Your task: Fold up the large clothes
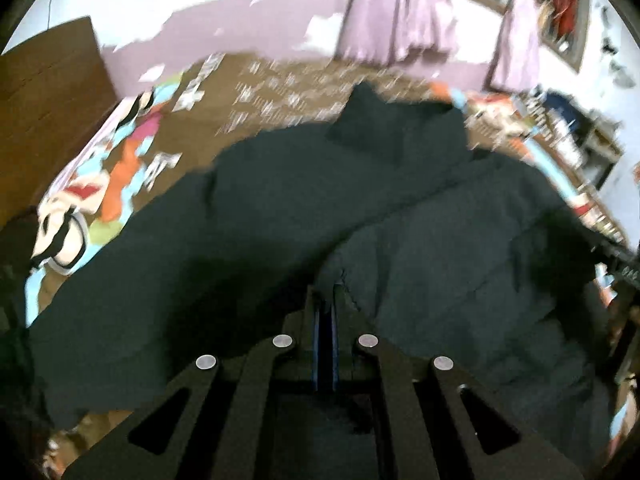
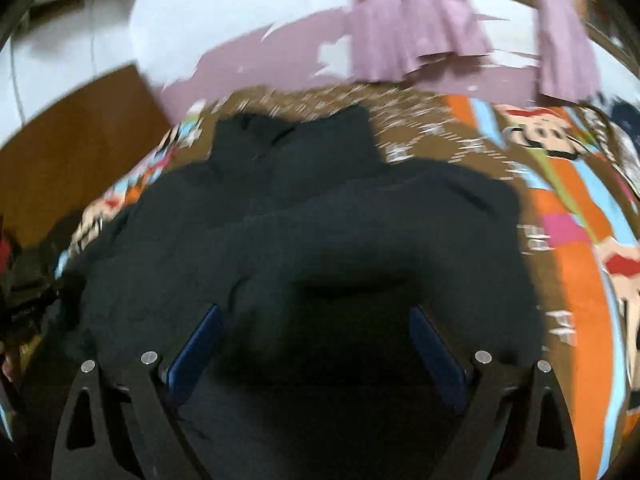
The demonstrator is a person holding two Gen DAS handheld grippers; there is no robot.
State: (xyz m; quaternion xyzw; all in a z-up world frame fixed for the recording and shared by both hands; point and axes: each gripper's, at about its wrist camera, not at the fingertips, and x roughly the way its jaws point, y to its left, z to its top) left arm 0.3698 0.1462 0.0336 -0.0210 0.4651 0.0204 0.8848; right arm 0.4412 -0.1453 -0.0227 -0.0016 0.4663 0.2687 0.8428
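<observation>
Across the bed's patterned cover (image 2: 568, 216) we see a large dark garment (image 2: 320, 216) spread wide, its collar end toward the far edge. Our left gripper (image 1: 326, 292) is pinched tight on a fold of that cloth. Our right gripper (image 2: 316, 320) hangs over it with jaws spread wide, blue pads (image 2: 196, 348) gripping nothing.

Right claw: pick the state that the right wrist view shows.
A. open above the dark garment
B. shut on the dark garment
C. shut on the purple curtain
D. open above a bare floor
A: the right claw has its blue pads far apart, with the dark garment spread below.
</observation>
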